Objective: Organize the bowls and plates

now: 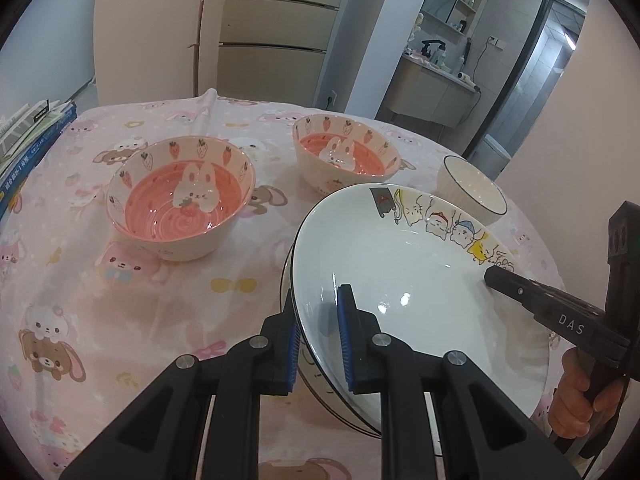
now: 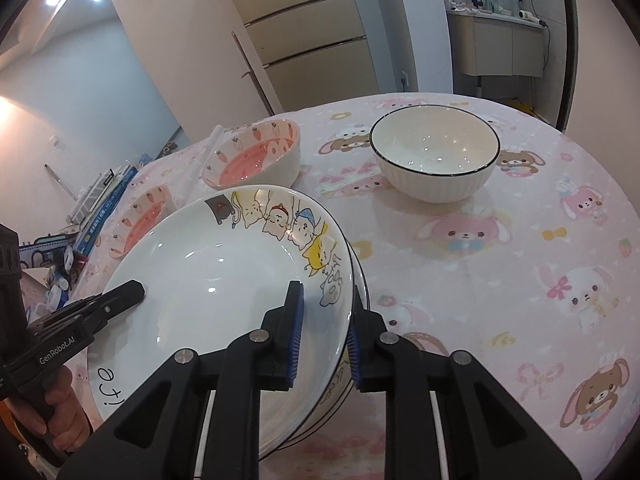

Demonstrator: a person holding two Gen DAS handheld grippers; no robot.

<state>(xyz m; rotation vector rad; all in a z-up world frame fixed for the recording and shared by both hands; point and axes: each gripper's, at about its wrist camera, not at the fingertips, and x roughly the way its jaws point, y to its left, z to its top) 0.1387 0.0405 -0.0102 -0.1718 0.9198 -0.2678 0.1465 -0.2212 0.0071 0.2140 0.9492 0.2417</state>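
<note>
— Where's the cartoon-cat plate (image 1: 400, 264)?
— Over the pink tablecloth (image 1: 120, 280), on top of another dark-rimmed dish. The left gripper (image 1: 318, 332) is clamped on its near-left rim, the right gripper (image 2: 324, 340) pinches the opposite rim.
— And the bowls?
— Two strawberry-rabbit bowls (image 1: 180, 208) behind, a white bowl (image 2: 434, 152) apart.
</note>
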